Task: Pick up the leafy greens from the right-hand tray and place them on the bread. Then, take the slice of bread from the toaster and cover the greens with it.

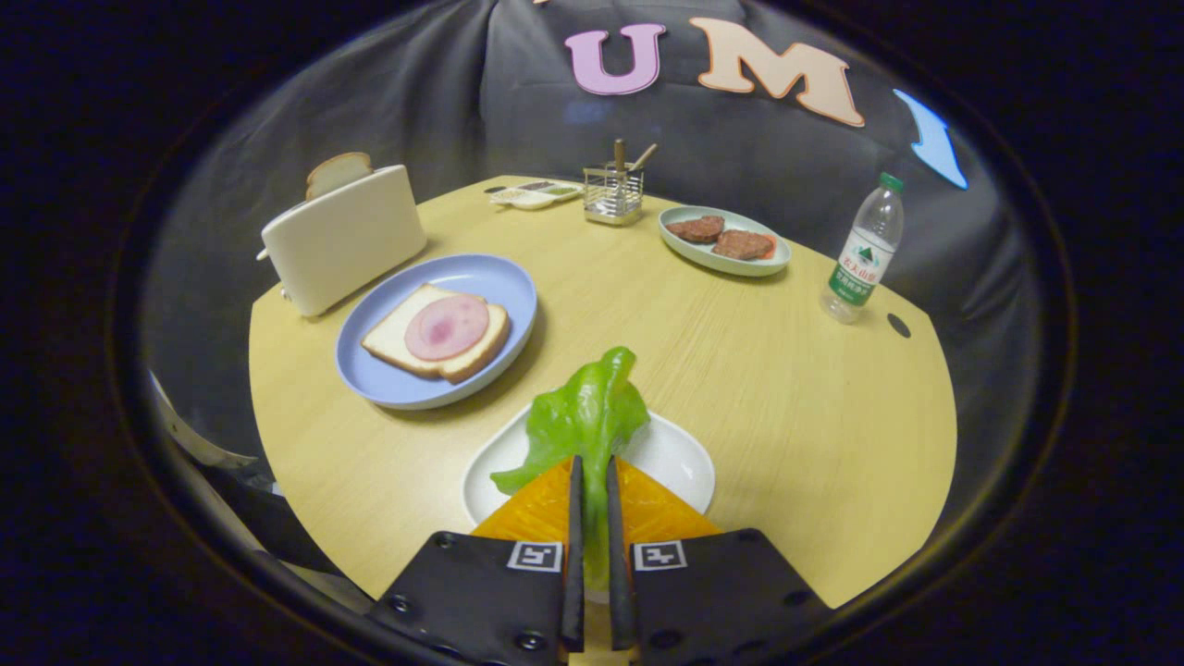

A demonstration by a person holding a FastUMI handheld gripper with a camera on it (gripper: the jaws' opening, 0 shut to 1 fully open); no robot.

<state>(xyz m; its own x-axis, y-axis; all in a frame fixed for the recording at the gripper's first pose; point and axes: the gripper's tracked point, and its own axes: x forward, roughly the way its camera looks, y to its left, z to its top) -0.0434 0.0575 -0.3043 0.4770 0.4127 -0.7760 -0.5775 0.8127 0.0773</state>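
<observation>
Gripper view: tool (pixel 592 467) pinches the lettuce leaf (pixel 583 416) above the white tray (pixel 680 453); ham-topped bread (pixel 435 331) lies far left.

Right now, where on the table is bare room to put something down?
Bare table lies between white tray, meat plate and bottle. Crowded: toaster beside blue plate. Gripper is shut on leafy greens.
</observation>
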